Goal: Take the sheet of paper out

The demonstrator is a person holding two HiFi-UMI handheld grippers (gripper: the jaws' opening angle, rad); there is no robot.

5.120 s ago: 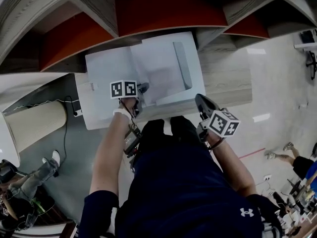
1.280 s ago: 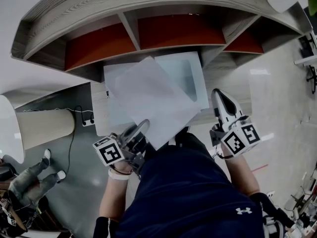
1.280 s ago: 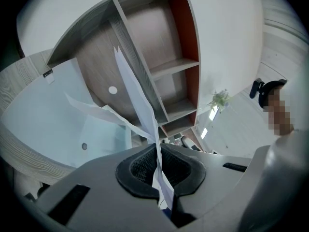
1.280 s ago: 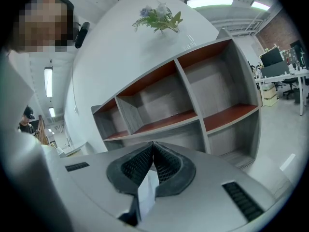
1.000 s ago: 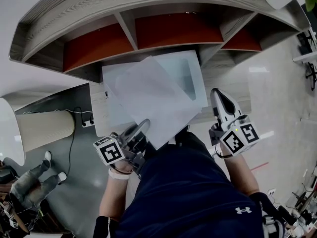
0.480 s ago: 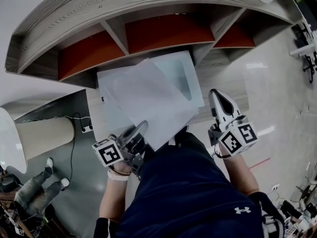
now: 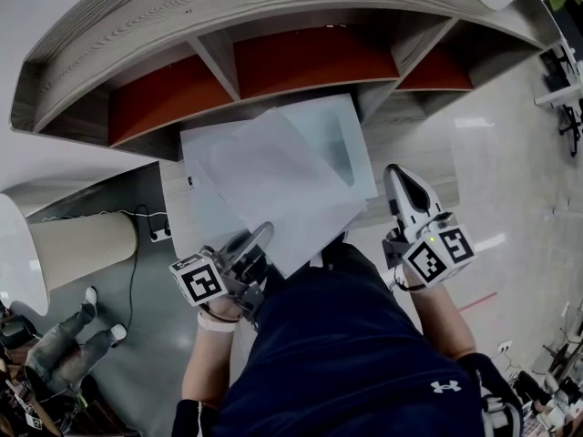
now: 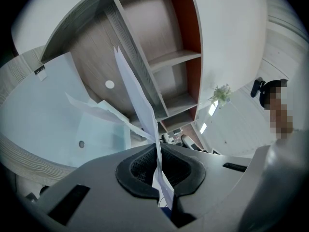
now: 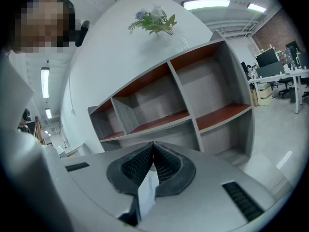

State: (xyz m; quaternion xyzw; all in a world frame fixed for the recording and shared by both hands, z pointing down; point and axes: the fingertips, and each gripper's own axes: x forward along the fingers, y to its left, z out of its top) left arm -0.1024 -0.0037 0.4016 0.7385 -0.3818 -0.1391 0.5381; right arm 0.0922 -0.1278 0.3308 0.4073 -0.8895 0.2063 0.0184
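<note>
A white sheet of paper (image 7: 273, 185) hangs in the air above a white printer (image 7: 351, 139) on the wooden counter. My left gripper (image 7: 264, 233) is shut on the sheet's near corner, down by the person's body. In the left gripper view the sheet of paper (image 8: 137, 95) runs edge-on up from the pinched pads of the left gripper (image 8: 157, 148), with the printer's top (image 8: 43, 115) below it. My right gripper (image 7: 399, 173) hovers to the right of the sheet, apart from it. Seen in its own view, the right gripper (image 9: 153, 145) is shut with nothing between its pads.
A curved wooden shelf unit (image 7: 301, 57) with red back panels stands behind the printer; a plant (image 9: 154, 18) sits on top of it. A beige cylinder (image 7: 77, 244) and a power strip with cables (image 7: 159, 235) lie at the left. Another person's legs (image 7: 55, 353) show at the lower left.
Five seconds ago my left gripper was at the printer; it has since drawn back toward the body with the sheet. Over the last second neither gripper moved.
</note>
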